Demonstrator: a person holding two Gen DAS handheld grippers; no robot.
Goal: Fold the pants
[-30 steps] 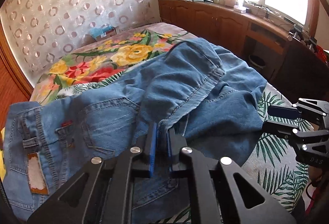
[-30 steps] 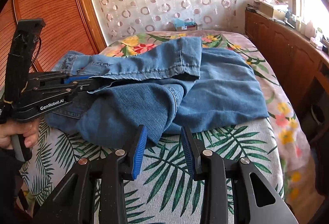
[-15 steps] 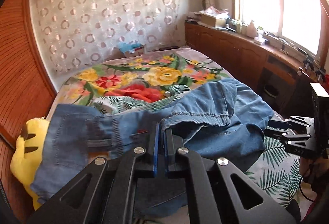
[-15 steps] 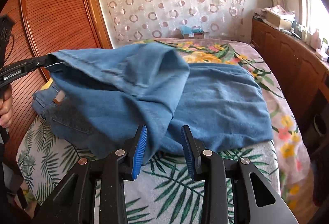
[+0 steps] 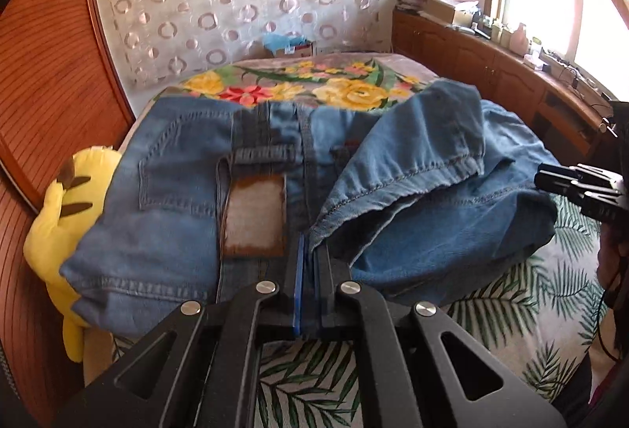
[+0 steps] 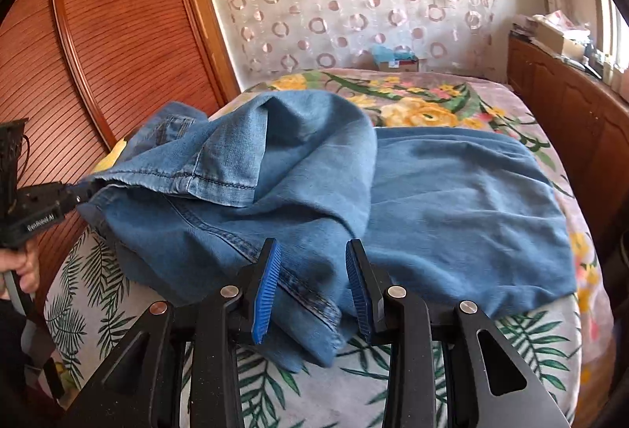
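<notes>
Blue denim pants [image 5: 412,200] lie across the flowered bed, waistband and brown patch [image 5: 255,219] at the left. My left gripper [image 5: 310,251] is shut on the hem of a leg and holds it over the waist end. It shows in the right wrist view [image 6: 78,194] at the left, pinching the hem. My right gripper [image 6: 312,286] is open, its blue pads either side of a fold of the pants [image 6: 393,200] at the near bed edge. It shows at the right of the left wrist view [image 5: 550,178].
A yellow plush toy [image 5: 59,215] lies at the bed's left edge under the waistband. A wooden sliding door [image 6: 98,54] stands to the left. Wooden cabinets [image 5: 491,74] with clutter run under the window on the right. A small box [image 6: 395,60] sits at the headboard.
My left gripper has carried the leg hem leftward toward the waistband, folding the leg over. My right gripper stayed open and moved forward onto the fold.
</notes>
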